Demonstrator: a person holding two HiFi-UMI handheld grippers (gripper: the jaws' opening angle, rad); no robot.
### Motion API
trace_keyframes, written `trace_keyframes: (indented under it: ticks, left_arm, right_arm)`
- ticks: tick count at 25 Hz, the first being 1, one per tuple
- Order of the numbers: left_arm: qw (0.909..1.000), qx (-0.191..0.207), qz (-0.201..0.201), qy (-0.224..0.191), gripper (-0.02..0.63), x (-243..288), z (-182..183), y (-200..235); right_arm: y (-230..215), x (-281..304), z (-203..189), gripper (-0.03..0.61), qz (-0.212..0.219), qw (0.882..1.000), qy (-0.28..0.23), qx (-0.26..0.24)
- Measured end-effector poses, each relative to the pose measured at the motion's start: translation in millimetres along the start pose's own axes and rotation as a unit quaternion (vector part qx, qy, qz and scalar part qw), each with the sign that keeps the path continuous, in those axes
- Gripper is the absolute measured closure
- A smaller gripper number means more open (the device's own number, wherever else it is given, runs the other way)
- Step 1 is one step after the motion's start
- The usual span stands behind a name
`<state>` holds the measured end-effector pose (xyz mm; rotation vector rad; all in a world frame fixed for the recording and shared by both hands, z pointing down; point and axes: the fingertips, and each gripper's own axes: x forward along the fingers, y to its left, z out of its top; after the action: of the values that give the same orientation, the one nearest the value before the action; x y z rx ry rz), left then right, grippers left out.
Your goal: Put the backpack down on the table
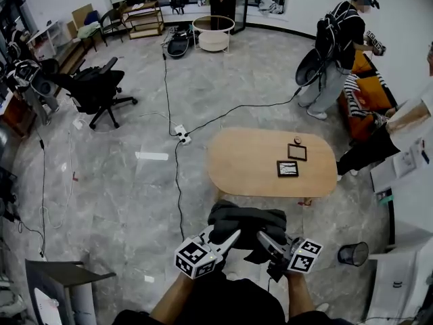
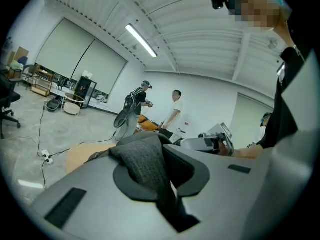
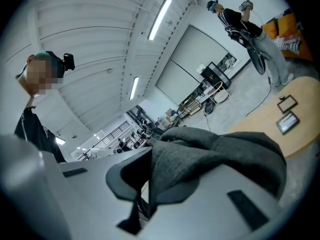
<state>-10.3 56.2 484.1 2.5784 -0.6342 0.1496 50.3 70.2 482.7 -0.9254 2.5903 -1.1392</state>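
Between fingers (image 2: 90, 181) of left gripper (image 1: 232, 235), right gripper (image 1: 262, 237): backpack (image 1: 247, 217) pinched, near table (image 1: 250, 164).

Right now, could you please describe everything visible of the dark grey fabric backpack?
The dark grey fabric backpack looks soft and woven, bunched and slumped. It hangs above the floor, just short of the near edge of the oval light wooden table, not yet on it. The left hand-held gripper and right hand-held gripper each clamp a fold of it.
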Motion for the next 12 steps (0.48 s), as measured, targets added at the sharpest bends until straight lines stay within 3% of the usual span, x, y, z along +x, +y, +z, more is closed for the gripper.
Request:
trace_keyframes:
  ticks: [12]
  left_arm:
    - [0.9988, 0.039, -0.029, 0.004, 0.569, 32.4, 73.1, 87.4]
  right_arm:
    - [-38.9, 75.1, 76.6, 0.554, -0.003, 1.0, -0.027, -0.002]
